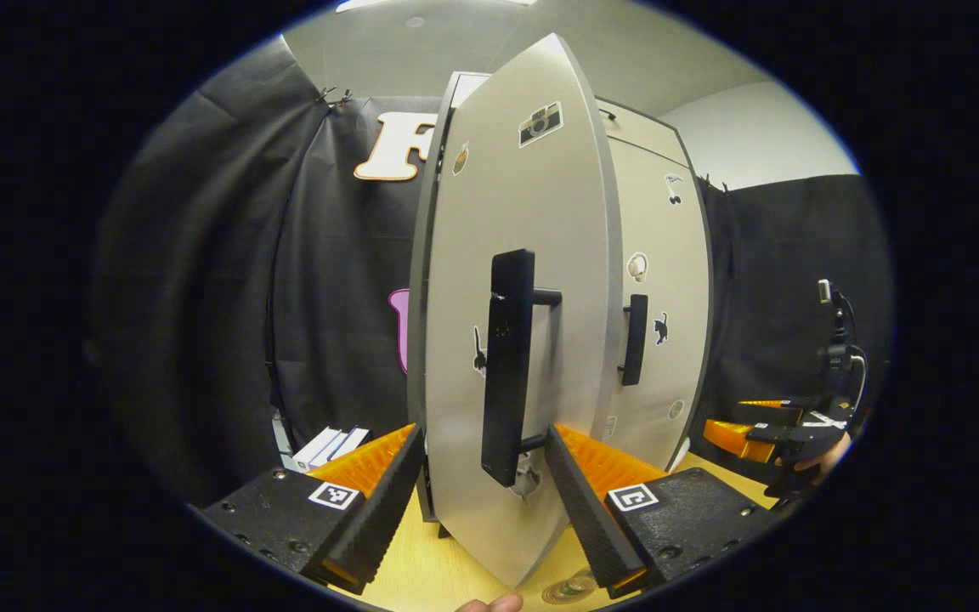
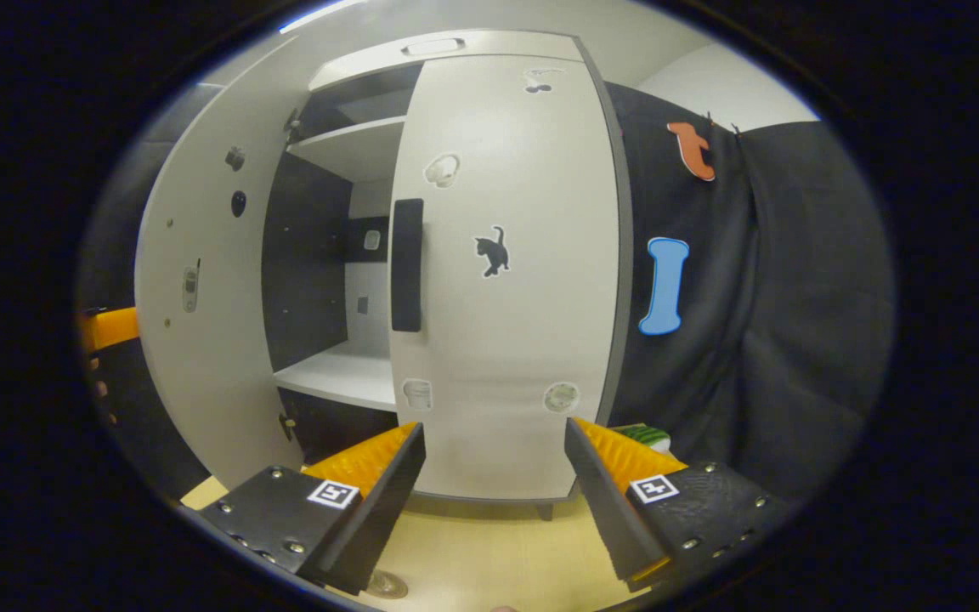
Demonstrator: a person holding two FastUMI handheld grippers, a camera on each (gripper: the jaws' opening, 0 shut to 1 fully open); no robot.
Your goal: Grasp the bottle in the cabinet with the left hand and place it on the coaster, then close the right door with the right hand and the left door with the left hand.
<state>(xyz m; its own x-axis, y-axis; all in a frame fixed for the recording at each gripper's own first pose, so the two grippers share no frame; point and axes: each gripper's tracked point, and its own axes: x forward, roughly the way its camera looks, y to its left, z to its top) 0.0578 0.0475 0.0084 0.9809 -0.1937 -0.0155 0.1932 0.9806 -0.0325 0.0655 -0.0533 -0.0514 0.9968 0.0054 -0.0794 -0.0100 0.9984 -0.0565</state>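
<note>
Left gripper view: we see the left gripper [image 1: 481,476] spread wide, fingers on either side of the left door [image 1: 523,255], its edge and black handle [image 1: 506,365] centre frame, no pad pressing on it. At right edge the right gripper [image 1: 761,429] sits held in a hand. Right gripper view: the right gripper [image 2: 494,476] is wide and empty before the shut right door [image 2: 511,280]. Left door [image 2: 200,280] stands ajar at left. We cannot make out the bottle; a round coaster [image 2: 387,585] may lie at the bottom of the frame.
</note>
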